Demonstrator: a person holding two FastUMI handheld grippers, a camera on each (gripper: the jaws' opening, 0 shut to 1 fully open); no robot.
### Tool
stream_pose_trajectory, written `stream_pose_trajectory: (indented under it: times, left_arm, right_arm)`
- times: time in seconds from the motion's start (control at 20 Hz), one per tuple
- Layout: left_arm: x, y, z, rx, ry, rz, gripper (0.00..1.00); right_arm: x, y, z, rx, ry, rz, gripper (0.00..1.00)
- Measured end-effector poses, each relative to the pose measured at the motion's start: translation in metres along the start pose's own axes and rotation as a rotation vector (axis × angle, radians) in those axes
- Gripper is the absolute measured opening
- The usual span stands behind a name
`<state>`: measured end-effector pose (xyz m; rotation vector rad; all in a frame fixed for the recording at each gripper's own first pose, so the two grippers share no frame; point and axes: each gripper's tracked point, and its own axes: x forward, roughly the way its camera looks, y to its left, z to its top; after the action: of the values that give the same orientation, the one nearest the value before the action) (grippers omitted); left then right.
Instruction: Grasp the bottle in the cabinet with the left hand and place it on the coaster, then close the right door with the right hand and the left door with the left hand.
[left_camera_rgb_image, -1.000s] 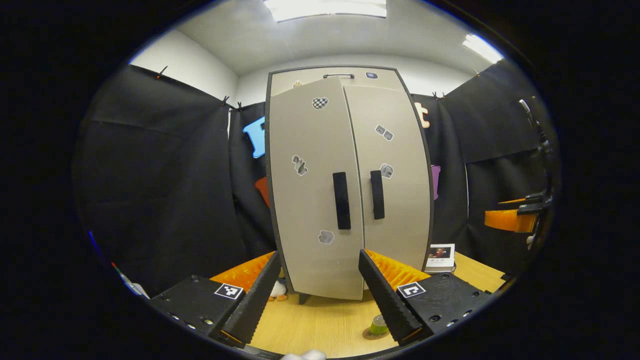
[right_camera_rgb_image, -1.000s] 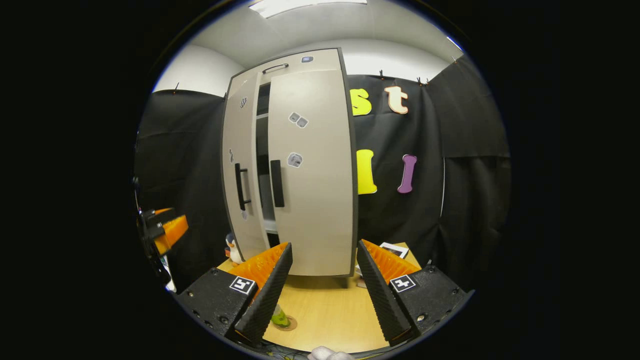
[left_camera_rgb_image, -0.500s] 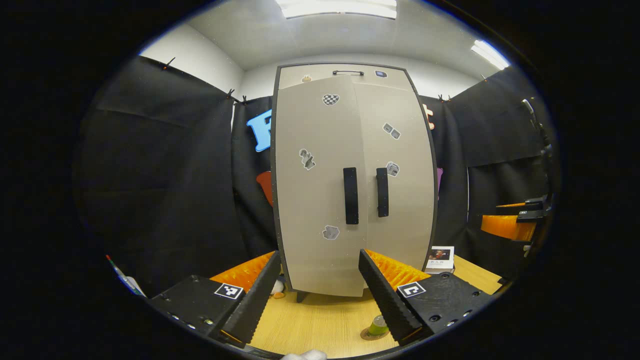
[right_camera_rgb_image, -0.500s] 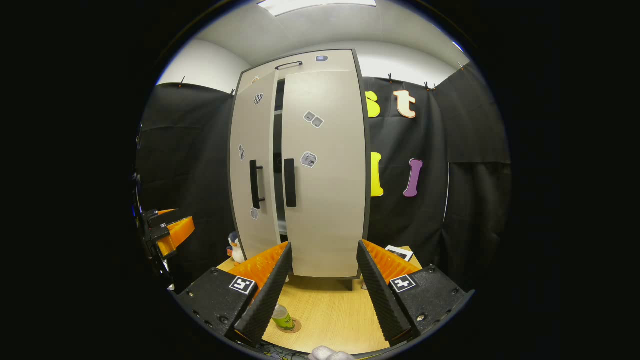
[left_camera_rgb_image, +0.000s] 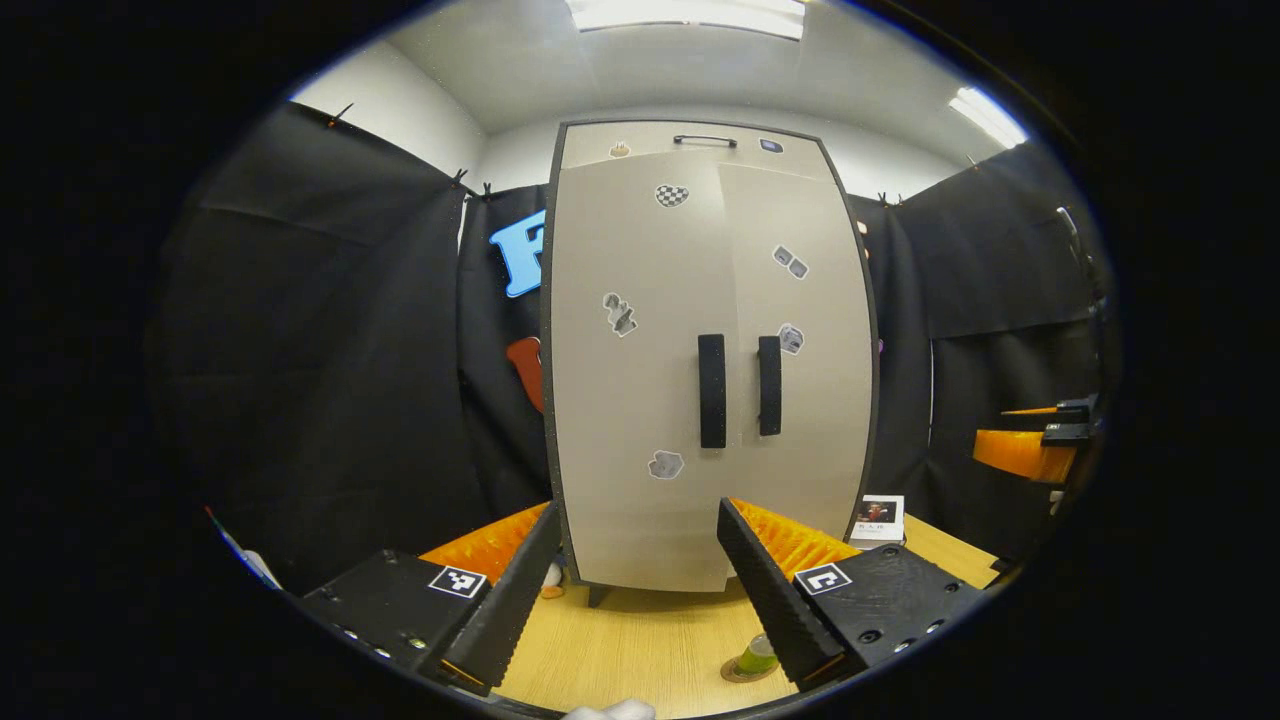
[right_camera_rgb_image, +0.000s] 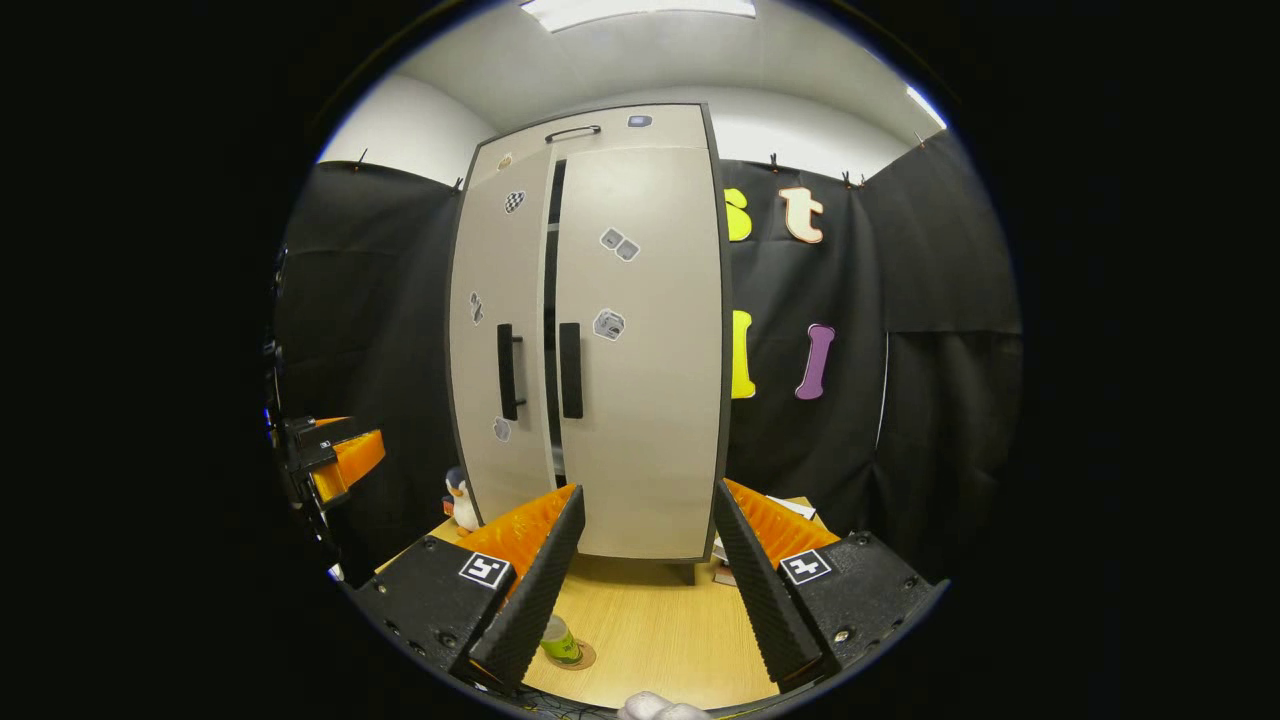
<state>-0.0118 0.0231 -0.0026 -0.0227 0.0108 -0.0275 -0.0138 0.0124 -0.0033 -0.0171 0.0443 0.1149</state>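
The beige cabinet (left_camera_rgb_image: 640, 300) stands on the wooden table with its right door (right_camera_rgb_image: 645, 350) shut. In the right gripper view the left door (right_camera_rgb_image: 495, 350) is a narrow dark gap short of the right one. The green bottle (right_camera_rgb_image: 557, 640) stands upright on the round coaster (right_camera_rgb_image: 580, 657) in front of the cabinet; the bottle (left_camera_rgb_image: 758, 655) also sits low in the left gripper view. My left gripper (left_camera_rgb_image: 638, 512) is open and empty, facing the left door's handle (left_camera_rgb_image: 711, 390) from a distance. My right gripper (right_camera_rgb_image: 645, 492) is open and empty before the right door.
A small penguin toy (right_camera_rgb_image: 460, 500) stands at the cabinet's left foot. A photo card (left_camera_rgb_image: 880, 515) rests at its right foot. The other gripper shows at the side of each view, right gripper (left_camera_rgb_image: 1030, 450) and left gripper (right_camera_rgb_image: 335, 465). Black cloth walls surround the table (right_camera_rgb_image: 650, 620).
The left door has swung inward, from clearly ajar to almost flush with the right door. Both grippers stayed open and shifted only slightly.
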Motion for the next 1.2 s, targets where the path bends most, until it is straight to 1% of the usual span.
stream_pose_trajectory:
  times: [0.15, 0.3, 0.7, 1.2]
  left_arm:
    - [0.004, -0.001, -0.001, -0.01, 0.001, -0.016, 0.96]
    - [0.005, 0.003, -0.002, 0.005, 0.008, -0.018, 0.96]
    - [0.0, 0.012, 0.001, 0.005, 0.0, 0.013, 0.96]
    - [-0.001, 0.016, -0.005, -0.007, 0.006, 0.027, 0.96]
  right_arm:
    - [0.0, 0.001, -0.001, -0.001, 0.0, -0.007, 0.81]
    - [0.001, 0.002, -0.001, -0.002, 0.0, -0.011, 0.81]
    - [0.008, 0.014, -0.002, -0.004, -0.003, 0.023, 0.81]
    - [0.01, 0.018, -0.006, 0.001, 0.007, 0.027, 0.81]
